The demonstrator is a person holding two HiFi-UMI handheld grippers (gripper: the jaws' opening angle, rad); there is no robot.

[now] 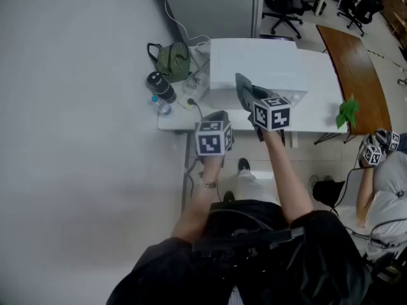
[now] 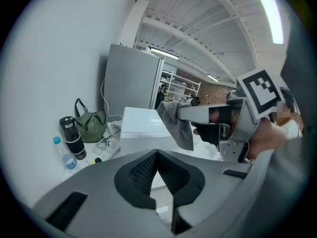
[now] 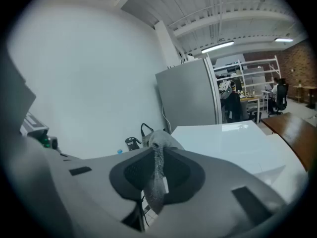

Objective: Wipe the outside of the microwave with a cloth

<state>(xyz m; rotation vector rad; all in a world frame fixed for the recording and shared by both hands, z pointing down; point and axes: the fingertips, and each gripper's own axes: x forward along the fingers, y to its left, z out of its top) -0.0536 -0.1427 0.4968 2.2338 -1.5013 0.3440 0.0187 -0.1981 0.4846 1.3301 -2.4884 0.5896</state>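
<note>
The white microwave (image 1: 254, 65) stands on a white table (image 1: 321, 100) against the wall. My right gripper (image 1: 243, 84) is shut on a grey cloth (image 1: 245, 94), held at the microwave's front left corner. In the right gripper view the cloth (image 3: 157, 175) hangs pinched between the jaws, with the microwave's top (image 3: 233, 138) beyond. My left gripper (image 1: 216, 116) hovers lower left, at the table's front edge, shut and empty (image 2: 157, 151). Its view shows the microwave (image 2: 143, 125) ahead, with the right gripper (image 2: 198, 114) and the dangling cloth (image 2: 179, 128) to the right.
Left of the microwave are a green bag (image 1: 173, 59), a black flask (image 1: 160, 86), a small water bottle (image 1: 161, 105) and cables. A grey cabinet (image 1: 210, 5) stands behind. At the right are a brown table (image 1: 356, 75) and another person holding grippers (image 1: 375, 150).
</note>
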